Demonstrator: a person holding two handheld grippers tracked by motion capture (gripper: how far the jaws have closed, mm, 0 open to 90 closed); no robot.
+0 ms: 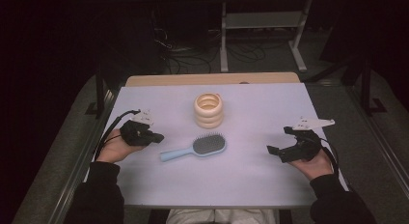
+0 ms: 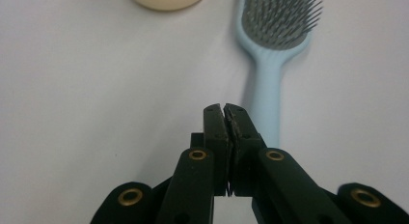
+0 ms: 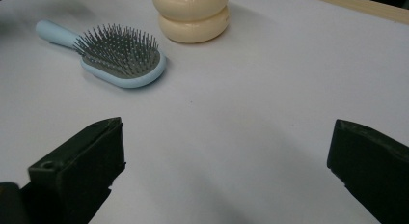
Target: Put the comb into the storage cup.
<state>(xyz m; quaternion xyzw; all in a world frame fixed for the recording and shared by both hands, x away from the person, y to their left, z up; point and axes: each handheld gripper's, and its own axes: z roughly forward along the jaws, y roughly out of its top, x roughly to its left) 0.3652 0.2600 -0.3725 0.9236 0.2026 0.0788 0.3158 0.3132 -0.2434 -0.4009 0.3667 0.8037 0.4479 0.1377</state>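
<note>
Table (image 1: 251, 185): hairbrush (image 1: 195, 147) lying at centre, bristles up, handle toward the left. Stack of rings (image 1: 209, 109) standing just behind the brush head, apart from it. Left gripper (image 1: 156, 137) to the left of the handle end, near it; right gripper (image 1: 279, 141) well to the right of the brush head.

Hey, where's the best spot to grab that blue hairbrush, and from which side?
Probably the handle of the hairbrush: slim and bare, it lies flat, pointing toward the left tongs, which sit closest but are shut and must open first. Come from above, jaws across the handle's width. The head carries upright bristles and is wider.
</note>
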